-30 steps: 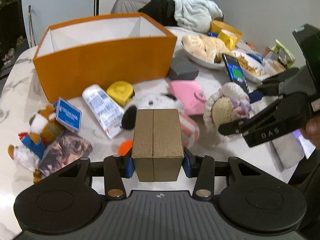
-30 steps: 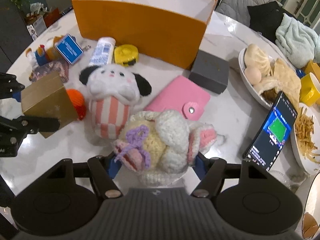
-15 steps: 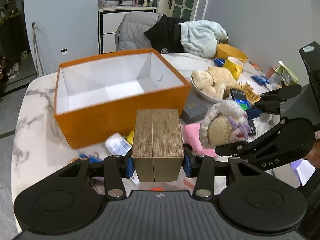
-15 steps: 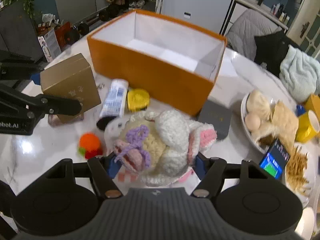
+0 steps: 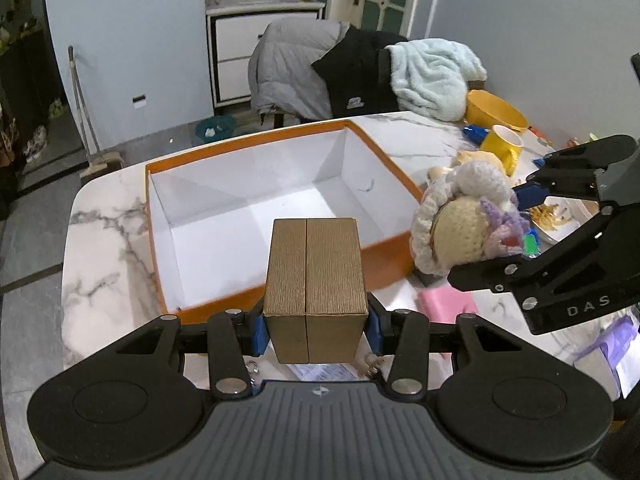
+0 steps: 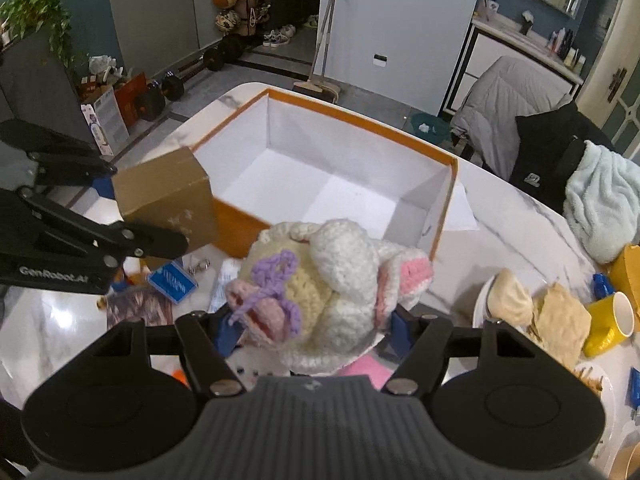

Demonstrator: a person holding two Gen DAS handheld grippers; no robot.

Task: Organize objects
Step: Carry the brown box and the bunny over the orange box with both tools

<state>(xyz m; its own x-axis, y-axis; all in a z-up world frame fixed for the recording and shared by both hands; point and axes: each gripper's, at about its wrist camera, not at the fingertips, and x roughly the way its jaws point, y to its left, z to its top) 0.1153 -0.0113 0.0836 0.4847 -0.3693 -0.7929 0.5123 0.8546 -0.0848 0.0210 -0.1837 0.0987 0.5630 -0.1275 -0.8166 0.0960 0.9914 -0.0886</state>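
Note:
My left gripper [image 5: 316, 330] is shut on a small gold cardboard box [image 5: 316, 284], lifted over the near wall of the orange box [image 5: 280, 288] with its bare white inside. In the right wrist view the same gold box [image 6: 168, 196] hangs by the orange box's [image 6: 360, 120] left corner. My right gripper [image 6: 314, 336] is shut on a cream crocheted plush toy [image 6: 320, 288] with a purple bow and pink ear, held above the table just short of the orange box. The plush [image 5: 460, 228] also shows at the right of the left wrist view.
On the marble table [image 5: 100, 264] lie a pink wallet [image 5: 448, 304], a blue card [image 6: 172, 282], a white tube and a photo packet. At the right stand plates of food [image 6: 516, 300], a yellow mug [image 6: 612, 320] and a yellow bowl [image 5: 496, 110]. Clothes drape a chair behind.
Both grippers have risen and moved forward with their loads, from low over the clutter to the height of the orange box's rim. Its inside now shows from above.

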